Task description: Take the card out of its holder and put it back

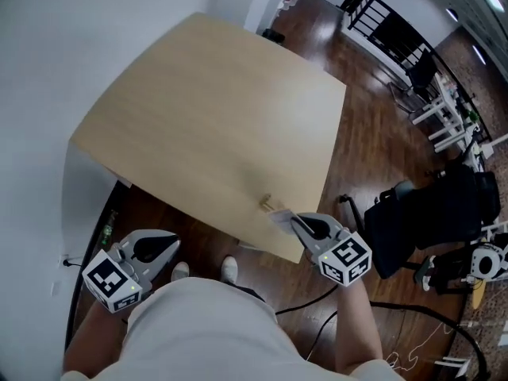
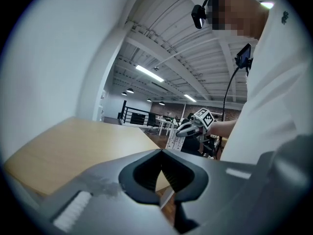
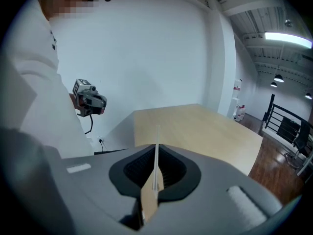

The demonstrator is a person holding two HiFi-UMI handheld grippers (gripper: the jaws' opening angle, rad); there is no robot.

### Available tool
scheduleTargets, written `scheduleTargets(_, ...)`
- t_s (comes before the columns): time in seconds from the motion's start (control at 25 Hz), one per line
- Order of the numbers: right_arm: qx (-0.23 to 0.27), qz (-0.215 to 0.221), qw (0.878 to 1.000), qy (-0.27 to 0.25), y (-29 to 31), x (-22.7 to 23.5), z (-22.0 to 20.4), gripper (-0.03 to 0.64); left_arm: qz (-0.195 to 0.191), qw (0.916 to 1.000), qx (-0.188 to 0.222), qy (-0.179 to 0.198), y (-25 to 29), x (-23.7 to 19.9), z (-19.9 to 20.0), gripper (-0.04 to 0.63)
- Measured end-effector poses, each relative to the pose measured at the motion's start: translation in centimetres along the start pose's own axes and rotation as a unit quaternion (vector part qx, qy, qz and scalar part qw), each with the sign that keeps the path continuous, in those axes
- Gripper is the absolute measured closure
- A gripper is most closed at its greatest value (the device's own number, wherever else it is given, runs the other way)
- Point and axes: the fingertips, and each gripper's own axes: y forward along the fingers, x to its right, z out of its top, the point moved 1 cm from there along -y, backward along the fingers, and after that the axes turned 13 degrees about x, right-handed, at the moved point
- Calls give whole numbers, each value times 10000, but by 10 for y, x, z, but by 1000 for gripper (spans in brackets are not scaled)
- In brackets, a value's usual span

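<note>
A light wooden table (image 1: 214, 125) fills the middle of the head view. My right gripper (image 1: 295, 219) hangs over its near right corner, shut on a thin white card (image 1: 279, 215). In the right gripper view the card (image 3: 156, 153) stands edge-on between the jaws, with a tan piece (image 3: 148, 199) against its near end. I cannot tell whether that piece is the holder. A small tan bit (image 1: 266, 203) shows just past the card's far tip. My left gripper (image 1: 176, 241) is low at the left, off the table's near edge, tips together and empty (image 2: 161, 152).
A black office chair (image 1: 421, 213) stands right of the table on the dark wood floor. Cables (image 1: 397, 312) trail across the floor near my right arm. A white wall (image 1: 48, 94) borders the table's left side. My shoes (image 1: 228, 270) show under the near edge.
</note>
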Motion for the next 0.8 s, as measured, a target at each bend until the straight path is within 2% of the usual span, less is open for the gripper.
scheduleTargets(0.36,-152,272,9995,-31,31,69,-28,597,639,9979,20,-60,25,11,-4,589)
scheduleTargets(0.8,-353,587,9976,108,50,93,-61,596,1099,9938,-81,-152,40,25,-10,591)
